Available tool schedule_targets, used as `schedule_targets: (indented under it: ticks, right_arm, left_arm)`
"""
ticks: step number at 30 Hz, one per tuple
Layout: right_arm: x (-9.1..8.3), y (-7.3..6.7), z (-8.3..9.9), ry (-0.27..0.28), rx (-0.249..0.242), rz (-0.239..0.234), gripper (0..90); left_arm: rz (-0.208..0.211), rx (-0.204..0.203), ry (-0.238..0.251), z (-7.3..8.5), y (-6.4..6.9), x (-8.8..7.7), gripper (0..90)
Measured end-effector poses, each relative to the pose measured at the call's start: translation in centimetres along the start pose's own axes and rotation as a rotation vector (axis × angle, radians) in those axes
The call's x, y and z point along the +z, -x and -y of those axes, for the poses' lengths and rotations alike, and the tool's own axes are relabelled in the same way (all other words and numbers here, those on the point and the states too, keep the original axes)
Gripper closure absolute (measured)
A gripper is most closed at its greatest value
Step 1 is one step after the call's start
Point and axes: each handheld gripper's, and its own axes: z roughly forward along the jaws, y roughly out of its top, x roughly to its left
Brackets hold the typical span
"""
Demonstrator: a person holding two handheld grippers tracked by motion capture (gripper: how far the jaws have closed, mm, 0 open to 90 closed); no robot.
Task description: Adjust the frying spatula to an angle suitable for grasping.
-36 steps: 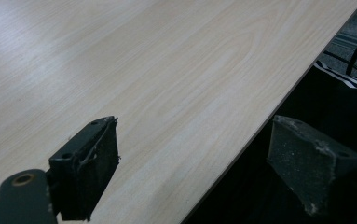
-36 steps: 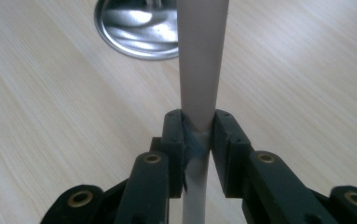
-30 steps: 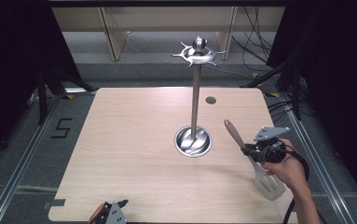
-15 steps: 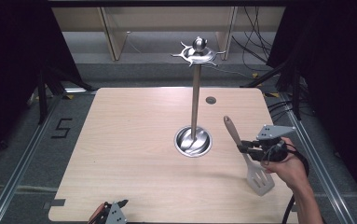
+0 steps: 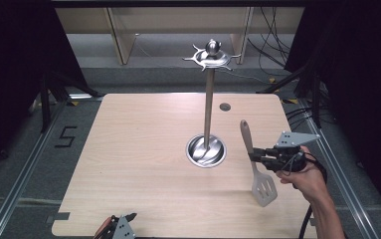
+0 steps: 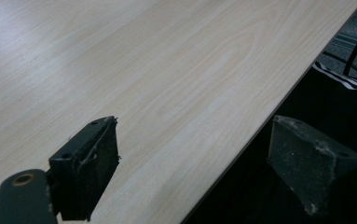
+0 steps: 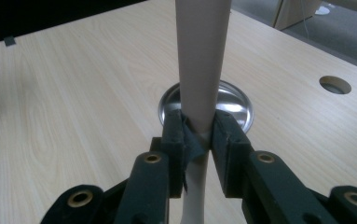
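Note:
A spatula (image 5: 264,188) with a beige handle and a slotted grey blade hangs nearly upright, blade down, over the right side of the wooden table (image 5: 138,149). My right gripper (image 5: 253,155) is shut on its handle (image 7: 202,60) from the right, about midway along. Left of it a tall metal utensil stand (image 5: 208,109) rises from a round base (image 7: 234,105) to a hooked crown (image 5: 211,56). My left gripper (image 5: 128,217) rests at the table's front edge, and in the left gripper view it (image 6: 199,168) stands open with nothing between its jaws.
A small round hole (image 5: 224,106) sits in the table near the far edge, behind the stand. Metal rails run along both sides of the table, with cables on the floor at the back right. Bare tabletop spreads left of the stand.
The spatula has swung more upright, its blade moving left toward the stand. The right gripper shifted slightly left with it. The left gripper stayed put.

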Motion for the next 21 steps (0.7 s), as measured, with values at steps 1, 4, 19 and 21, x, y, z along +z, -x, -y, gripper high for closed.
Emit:
schedule_targets:
  ticks: [1, 4, 19, 21]
  right_arm:
    - [-0.04, -0.08, 0.0, 0.008, 0.013, -0.014, 76.5]
    - [-0.15, 0.0, -0.08, 0.013, 0.02, -0.026, 76.5]
    - [0.03, -0.59, -0.68, 0.116, 0.004, -0.048, 76.4]
    - [-0.14, -0.94, -0.84, 0.107, 0.028, -0.055, 76.5]
  left_arm:
    - [0.001, -0.006, -0.002, 0.02, 0.04, 0.0, 15.3]
    - [-0.002, 0.002, 0.001, 0.03, -0.03, 0.06, 15.3]
    - [-0.003, -0.002, -0.001, 0.01, -0.05, 0.03, 15.3]
    - [0.0, -0.008, -0.002, 0.0, -0.03, -0.01, 15.3]
